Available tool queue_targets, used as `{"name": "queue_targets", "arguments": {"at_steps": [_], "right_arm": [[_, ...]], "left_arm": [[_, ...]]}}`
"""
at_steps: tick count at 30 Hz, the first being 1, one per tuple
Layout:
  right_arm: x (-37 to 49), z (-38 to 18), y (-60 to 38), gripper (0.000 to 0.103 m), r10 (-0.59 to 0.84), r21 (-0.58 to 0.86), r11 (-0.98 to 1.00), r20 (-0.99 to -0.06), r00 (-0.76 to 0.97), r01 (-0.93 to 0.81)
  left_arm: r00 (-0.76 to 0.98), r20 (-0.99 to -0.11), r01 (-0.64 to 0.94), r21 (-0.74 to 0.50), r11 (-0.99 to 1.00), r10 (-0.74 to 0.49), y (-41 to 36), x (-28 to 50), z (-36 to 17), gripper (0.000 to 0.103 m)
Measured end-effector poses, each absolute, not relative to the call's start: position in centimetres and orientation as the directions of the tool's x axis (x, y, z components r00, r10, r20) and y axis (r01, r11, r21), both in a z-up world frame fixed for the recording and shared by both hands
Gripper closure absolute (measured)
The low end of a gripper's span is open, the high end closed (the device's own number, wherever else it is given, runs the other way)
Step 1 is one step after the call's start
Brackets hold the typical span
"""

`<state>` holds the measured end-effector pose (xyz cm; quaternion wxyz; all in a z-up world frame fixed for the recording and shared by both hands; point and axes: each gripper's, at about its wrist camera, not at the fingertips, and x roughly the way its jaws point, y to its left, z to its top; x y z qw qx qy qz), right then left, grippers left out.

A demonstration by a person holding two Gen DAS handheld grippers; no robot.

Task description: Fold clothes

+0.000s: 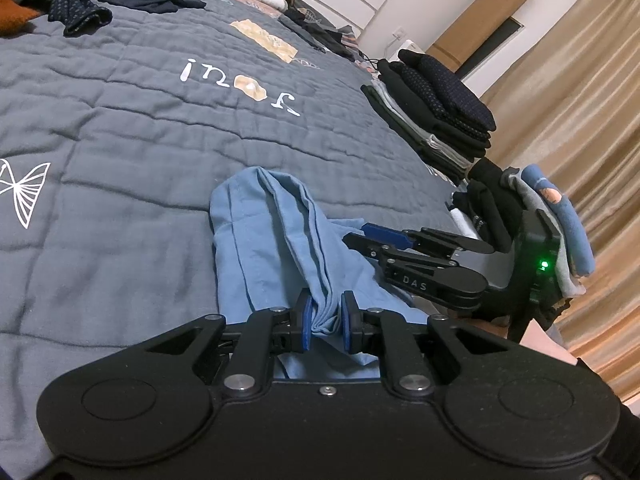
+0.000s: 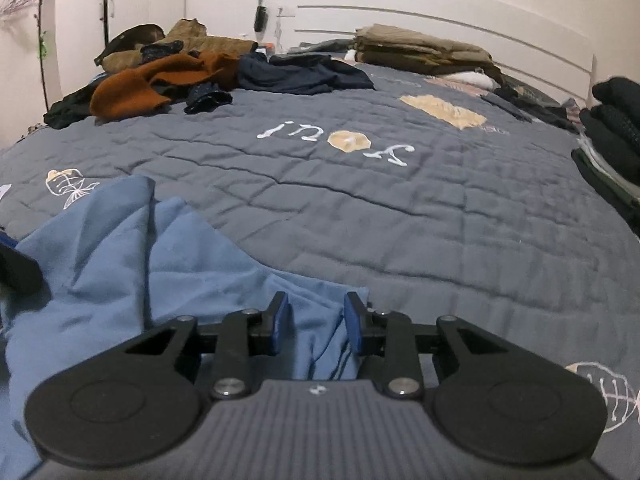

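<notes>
A light blue garment (image 1: pixel 256 232) lies crumpled on the near part of the grey quilted bed (image 1: pixel 120 120). My left gripper (image 1: pixel 326 316) is shut on a bunched fold of it, with both blue pads pressing the cloth. To its right, my right gripper (image 1: pixel 366 238) reaches in at the garment's edge. In the right wrist view the blue garment (image 2: pixel 120 248) spreads to the left, and its near corner sits between the pads of my right gripper (image 2: pixel 318 322). Those pads stand apart and do not squeeze the cloth. Part of the left gripper's finger (image 2: pixel 18 268) shows at the left edge.
A tall stack of folded dark clothes (image 1: pixel 440 120) sits at the bed's right edge, with a smaller folded pile (image 1: pixel 552 216) nearer. Unfolded orange, navy and olive clothes (image 2: pixel 160 80) lie heaped at the far left by the headboard (image 2: pixel 440 28). Beige curtains (image 1: pixel 580 100) hang on the right.
</notes>
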<state>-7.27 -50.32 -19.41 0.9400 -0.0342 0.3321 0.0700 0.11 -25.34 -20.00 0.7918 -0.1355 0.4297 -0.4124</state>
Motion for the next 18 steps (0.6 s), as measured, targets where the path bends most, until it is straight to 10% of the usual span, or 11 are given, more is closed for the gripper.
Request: {"name": "queue_targets", "arguments": {"at_steps": [8, 18], "right_arm": [[-7.2, -19.9, -49.9, 0.099, 0.118, 0.019, 0.99, -0.634, 0.764, -0.137], [-8.5, -16.4, -51.5, 0.102, 0.078, 0.021, 0.997, -0.522, 0.849, -0.079]], "left_arm": [[0.289, -0.57, 0.534, -0.57, 0.624, -0.769, -25.4, 0.1, -20.0, 0.088], [0.3, -0.558, 0.53, -0.577, 0.622, -0.773, -25.2, 0.2, -19.9, 0.088]]}}
